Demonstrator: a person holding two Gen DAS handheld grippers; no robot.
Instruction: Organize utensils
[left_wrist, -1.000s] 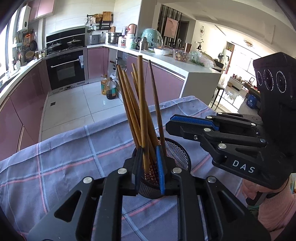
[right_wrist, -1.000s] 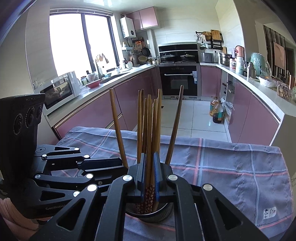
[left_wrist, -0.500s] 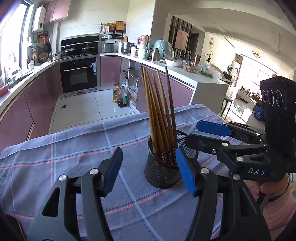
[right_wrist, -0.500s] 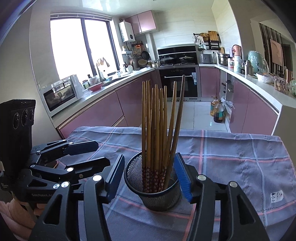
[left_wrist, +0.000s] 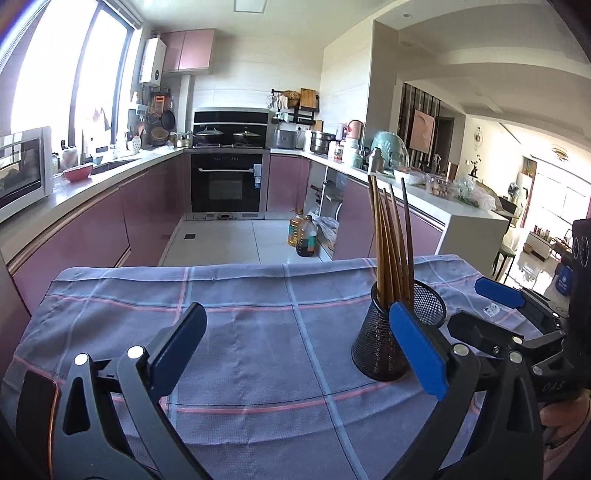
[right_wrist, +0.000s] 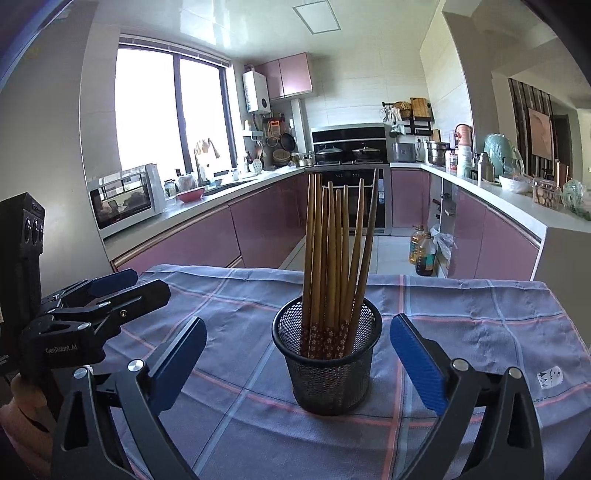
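Chopsticks (right_wrist: 332, 258) stand in mesh holder (right_wrist: 328, 373); left gripper (left_wrist: 295, 354) and right gripper (right_wrist: 297, 354) gape, empty.

Bright daylight floods in from a large window (right_wrist: 170, 114), blown out to white glare. The far living area (left_wrist: 546, 199) is also overexposed. Both fisheye views bend straight lines strongly and darken to black at the corners. Focus is sharp throughout.

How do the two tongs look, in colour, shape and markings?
Both the left tongs and the right tongs are black, with triangular cut-outs in the arms and silver rivets. Each finger ends in a flat blue pad. The left one's side reads "GenRobot.AI" in white; the right one's shows "DAS". Each carries a boxy black block with round sockets.
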